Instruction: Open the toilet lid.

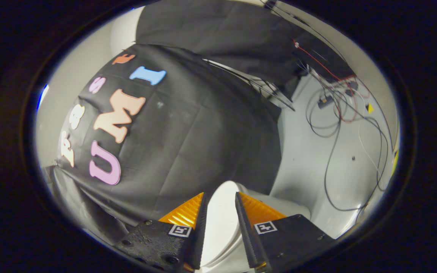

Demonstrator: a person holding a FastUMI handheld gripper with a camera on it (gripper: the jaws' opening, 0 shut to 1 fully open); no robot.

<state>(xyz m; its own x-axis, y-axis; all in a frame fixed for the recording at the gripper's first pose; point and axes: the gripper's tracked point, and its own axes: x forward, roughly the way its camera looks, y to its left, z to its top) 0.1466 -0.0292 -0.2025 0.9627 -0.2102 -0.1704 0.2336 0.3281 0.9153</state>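
Note:
The white toilet lid [220, 227] stands edge-on between my two fingers, and its rounded rim pokes out just past the fingertips. My gripper [220, 194] is shut on the lid, one finger against each face. Beside the right finger, more white toilet body [283, 206] curves away. The whole view is tilted, with the black cloth wall beyond the lid.
The black cloth wall [203, 144] hangs close behind the toilet. To the right lies pale grey floor [317, 159] with several loose black, white and red cables [334, 113] and small plugs. A second black cloth [222, 30] hangs further back.

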